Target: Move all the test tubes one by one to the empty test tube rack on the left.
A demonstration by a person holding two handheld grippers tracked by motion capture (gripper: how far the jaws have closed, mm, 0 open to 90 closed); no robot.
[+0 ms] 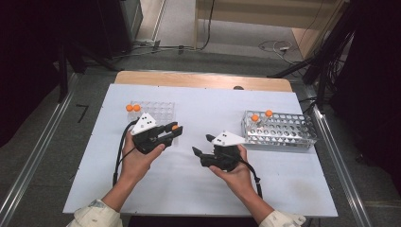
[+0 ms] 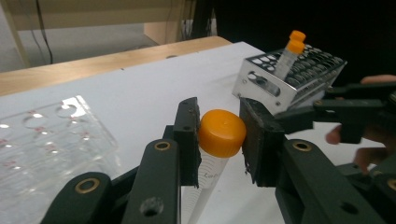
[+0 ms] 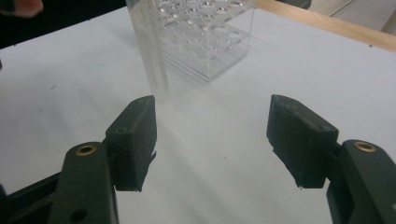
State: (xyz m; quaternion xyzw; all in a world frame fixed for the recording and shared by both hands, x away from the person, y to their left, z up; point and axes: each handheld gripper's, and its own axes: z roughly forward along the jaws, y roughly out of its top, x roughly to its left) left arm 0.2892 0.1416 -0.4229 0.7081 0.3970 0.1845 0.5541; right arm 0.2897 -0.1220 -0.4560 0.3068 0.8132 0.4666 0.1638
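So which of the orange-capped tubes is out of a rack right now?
The tube clamped at its cap in the left gripper. The other four stand in racks: two in the clear rack, two in the metal rack.

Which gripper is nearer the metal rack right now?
Right. The right gripper, open, sits just beside the metal rack, on its near left side. The left gripper, shut on an orange-capped tube, is farther off, by the clear rack.

Clear rack (image 1: 158, 111) far left, metal rack (image 1: 279, 130) right, seemingly level
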